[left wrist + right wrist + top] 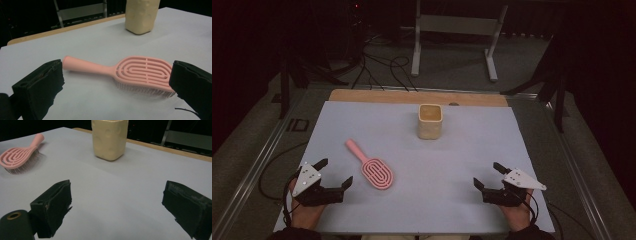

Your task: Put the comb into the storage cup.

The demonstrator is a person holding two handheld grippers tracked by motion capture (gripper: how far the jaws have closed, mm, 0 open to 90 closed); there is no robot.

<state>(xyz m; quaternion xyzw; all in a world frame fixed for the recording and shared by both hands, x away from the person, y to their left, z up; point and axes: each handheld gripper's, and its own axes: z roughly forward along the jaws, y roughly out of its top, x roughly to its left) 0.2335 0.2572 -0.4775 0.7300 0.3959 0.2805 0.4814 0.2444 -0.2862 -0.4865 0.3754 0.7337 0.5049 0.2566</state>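
I can read no brand, label or writing on anything here. In the high view my left gripper (334, 171) sits at the lower left of the frame, held in a hand (304, 212) that comes in from the bottom edge, its jaws spread wide and angled toward the upper right, with the grey three-cornered plate on top. My right gripper (488, 175) mirrors it at the lower right, held in the other hand (518, 215), its jaws also spread wide with nothing between them, angled toward the upper left. Both hover low over the pale lavender-grey sheet (472, 150) that covers the wooden table (382, 96). The pink plastic hairbrush with an oval vented head (371, 165) lies on the sheet left of centre, just beside the left gripper, handle running toward the upper left and bristles facing down. In the left gripper view the brush (125, 72) stretches across the middle of the frame between the two black jaws but beyond them; I cannot tell whether the right-hand jaw touches its head. The cream squarish cup with a dimpled surface (430, 121) stands upright at the upper centre of the sheet, well apart from both grippers. In the right gripper view that cup (109, 138) stands at top centre, and the brush (21, 156) is at the upper left.
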